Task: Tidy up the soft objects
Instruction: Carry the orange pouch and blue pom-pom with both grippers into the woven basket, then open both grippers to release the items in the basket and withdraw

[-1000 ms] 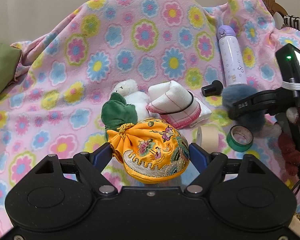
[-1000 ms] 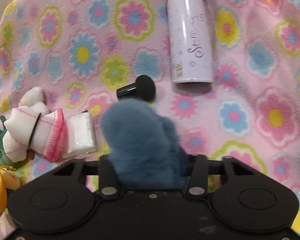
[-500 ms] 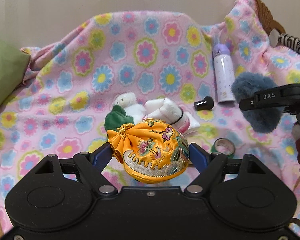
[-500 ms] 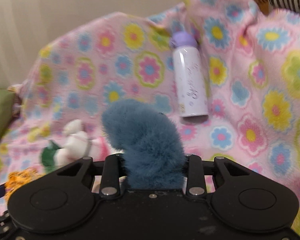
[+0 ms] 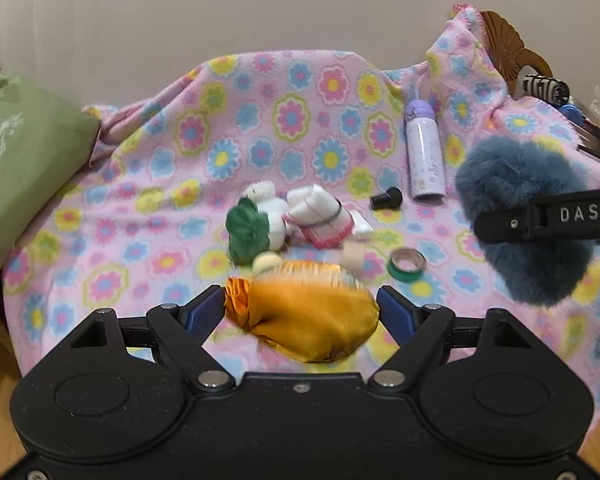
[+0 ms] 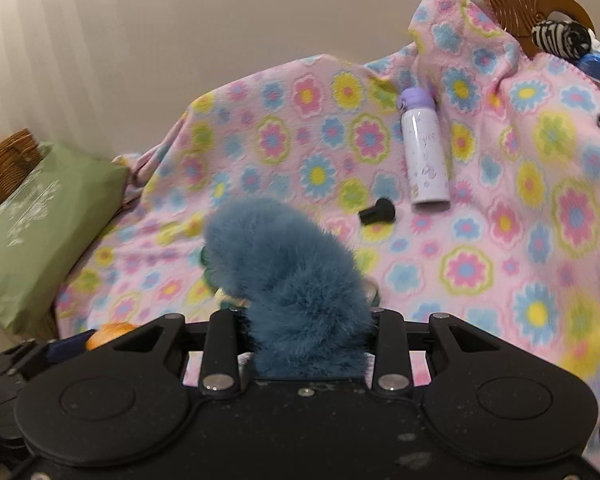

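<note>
Orange satin pouch sits between the left gripper jaws, clamped and clear of the floral blanket; its jaws have just been closing slightly on it. Blue fluffy piece is pinched tightly in the right gripper, also aloft. Risk: slick satin may slide out if carried fast; long fur gives the pads little firm purchase. Mid-blanket lie a plush bear and rolled socks; a lilac bottle lies toward the far right edge. Beyond stands a plain wall.
</note>
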Motion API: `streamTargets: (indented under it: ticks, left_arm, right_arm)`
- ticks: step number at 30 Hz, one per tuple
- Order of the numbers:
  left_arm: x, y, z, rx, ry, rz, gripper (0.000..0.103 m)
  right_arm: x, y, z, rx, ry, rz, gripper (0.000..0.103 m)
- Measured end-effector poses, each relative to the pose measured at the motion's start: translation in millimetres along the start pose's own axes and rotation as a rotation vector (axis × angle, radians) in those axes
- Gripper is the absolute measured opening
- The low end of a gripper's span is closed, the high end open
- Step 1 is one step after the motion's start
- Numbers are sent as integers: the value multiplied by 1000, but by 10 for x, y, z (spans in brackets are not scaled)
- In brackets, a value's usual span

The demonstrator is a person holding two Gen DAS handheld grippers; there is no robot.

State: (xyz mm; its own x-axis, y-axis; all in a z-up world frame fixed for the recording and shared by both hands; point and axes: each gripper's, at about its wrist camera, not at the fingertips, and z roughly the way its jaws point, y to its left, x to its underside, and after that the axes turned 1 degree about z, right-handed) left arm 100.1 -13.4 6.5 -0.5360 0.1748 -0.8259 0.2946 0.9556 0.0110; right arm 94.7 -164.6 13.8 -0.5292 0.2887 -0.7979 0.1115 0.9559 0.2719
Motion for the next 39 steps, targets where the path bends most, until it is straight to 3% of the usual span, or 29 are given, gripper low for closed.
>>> streamTargets:
  ticks: [4,5,6,12,14,15,16,24,28,31,34,39]
  left_arm:
    - [186,-32,-134,21,27,-29,70]
    - [235,-42,-174,22,29,-32,56]
    - [280,-48,-216,23,33,-35,50]
    - [451,-23,-393,18,43,-74,48]
    - [487,-13,-443,14,43,-84,48]
    - [507,-11,-462,12,45,-87,48]
    - [517,-11,-485,9,46,-90,49]
    - [572,-84,-577,-9,44,-66,64]
    - [582,-117,-600,-19,40,-54,80]
    - [596,-124,-616,-31,42,-57,83]
    - [608,-99,-617,-45,56,-75,97]
    - [617,-57,-628,-73,66,-104,99]
  right_arm:
    - [275,85,-265,-13,27,-10,32]
    - [334,97,-311,-14,37,-8,32]
    - [396,106,-354,-15,48,-1,32]
    - [658,152,-539,-14,89,27,32]
    - [700,174,-574,-19,99,31,38]
    - [727,190,-607,-11,103,29,59]
    - [730,200,-627,-5,94,28,73]
    - [698,250,-801,6,32,-5,71]
    - [707,187,-788,19,41,15,71]
    - [743,150,-779,22,56,29,71]
    - [789,133,-767,32,73,27,72]
    - [863,135,-763,74,86,-2,78]
